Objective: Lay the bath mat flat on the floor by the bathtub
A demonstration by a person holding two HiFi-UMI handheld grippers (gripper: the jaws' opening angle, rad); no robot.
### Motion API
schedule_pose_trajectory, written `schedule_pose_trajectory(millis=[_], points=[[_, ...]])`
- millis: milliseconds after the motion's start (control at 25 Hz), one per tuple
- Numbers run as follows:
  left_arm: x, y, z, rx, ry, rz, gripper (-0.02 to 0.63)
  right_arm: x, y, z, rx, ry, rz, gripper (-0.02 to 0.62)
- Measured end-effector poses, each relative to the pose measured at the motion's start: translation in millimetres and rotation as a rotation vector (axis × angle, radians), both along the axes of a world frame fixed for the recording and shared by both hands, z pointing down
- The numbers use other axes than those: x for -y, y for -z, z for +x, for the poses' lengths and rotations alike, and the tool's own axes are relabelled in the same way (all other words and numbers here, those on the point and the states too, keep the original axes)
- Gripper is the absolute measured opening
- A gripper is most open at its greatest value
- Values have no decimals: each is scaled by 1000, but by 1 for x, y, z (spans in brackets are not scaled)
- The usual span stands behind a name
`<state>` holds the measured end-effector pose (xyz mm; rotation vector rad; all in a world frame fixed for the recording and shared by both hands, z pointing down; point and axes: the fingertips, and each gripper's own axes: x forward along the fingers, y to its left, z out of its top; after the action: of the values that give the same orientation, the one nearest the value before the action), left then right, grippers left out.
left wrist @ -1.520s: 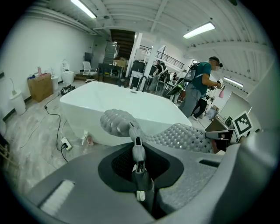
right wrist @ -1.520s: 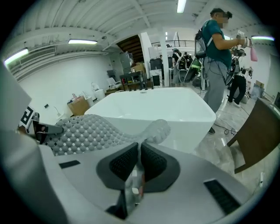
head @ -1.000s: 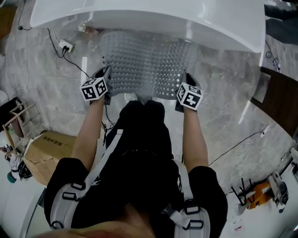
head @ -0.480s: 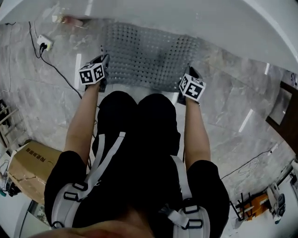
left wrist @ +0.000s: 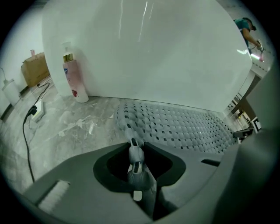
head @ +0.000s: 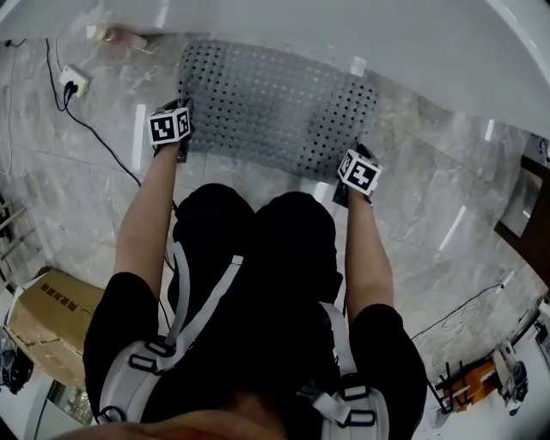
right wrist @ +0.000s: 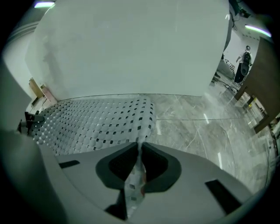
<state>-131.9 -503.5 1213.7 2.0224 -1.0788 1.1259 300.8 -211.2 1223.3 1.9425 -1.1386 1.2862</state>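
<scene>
The grey perforated bath mat lies spread on the marble floor along the white bathtub, slightly skewed. My left gripper is at the mat's near left corner. In the left gripper view the mat runs away from the left gripper; its jaws are opening, with the folded corner still between them and touching them. My right gripper holds the near right corner. The right gripper view shows the right gripper shut on the mat, whose edge is pinched upright between the pads.
A pink pump bottle stands on the floor against the tub, left of the mat. A power strip with a black cable lies further left. A cardboard box sits behind me on the left. Dark furniture stands at the right.
The mat, bunched against the tub a second ago, now lies spread and flatter on the floor. Both grippers stayed on its near corners, the right one drawn back toward me.
</scene>
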Motion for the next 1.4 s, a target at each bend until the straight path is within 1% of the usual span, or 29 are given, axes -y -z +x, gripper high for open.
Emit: schedule_pose_trajectory(millis=[160, 200, 240, 280, 360, 440, 480, 520, 560, 600, 680, 760, 880, 920, 1000, 1120, 1200, 1320, 1400], points=[[7, -10, -7, 9, 7, -8, 121, -8, -10, -1, -4, -69, -13, 40], [7, -11, -10, 26, -8, -6, 154, -9, -10, 1, -22, -82, -5, 49], [6, -11, -13, 53, -33, 3, 212, -8, -6, 4, -47, -89, 12, 65], [5, -10, -16, 83, -60, 20, 238, -4, 1, 8, -76, -90, 41, 85], [3, -3, -21, 109, -90, 62, 239, 9, 23, 12, -111, -76, 116, 94], [1, 16, -23, 91, -84, 95, 238, 23, 52, 9, -98, -57, 189, 90], [0, 34, -21, 75, -74, 109, 230, 31, 71, 7, -92, -41, 220, 64], [0, 58, -17, 55, -59, 124, 157, 39, 95, 4, -92, -18, 248, 14], [-1, 86, -11, 31, -44, 141, 56, 49, 123, 0, -96, 12, 278, 9], [-5, 119, -3, 4, -36, 158, 5, 58, 156, -6, -102, 45, 307, 8], [-18, 196, 16, -61, -45, 185, 5, 71, 232, -21, -105, 100, 363, 8], [-36, 285, 34, -132, -53, 201, 5, 80, 319, -36, -97, 127, 419, 8], [-57, 431, 62, -240, -76, 218, 5, 92, 464, -52, -73, 114, 531, 5], [-60, 483, 72, -277, -94, 235, 3, 99, 515, -55, -69, 106, 575, 5], [-62, 585, 89, -332, -134, 300, 3, 112, 614, -60, -79, 101, 658, 5], [-72, 730, 105, -377, -184, 425, 3, 109, 746, -70, -126, 121, 747, 5], [-83, 813, 110, -397, -196, 503, 3, 95, 822, -76, -166, 130, 804, 5], [-94, 909, 106, -383, -201, 598, 3, 79, 915, -82, -209, 133, 895, 5], [-89, 958, 106, -403, -188, 664, 3, 80, 961, -84, -237, 157, 962, 5]])
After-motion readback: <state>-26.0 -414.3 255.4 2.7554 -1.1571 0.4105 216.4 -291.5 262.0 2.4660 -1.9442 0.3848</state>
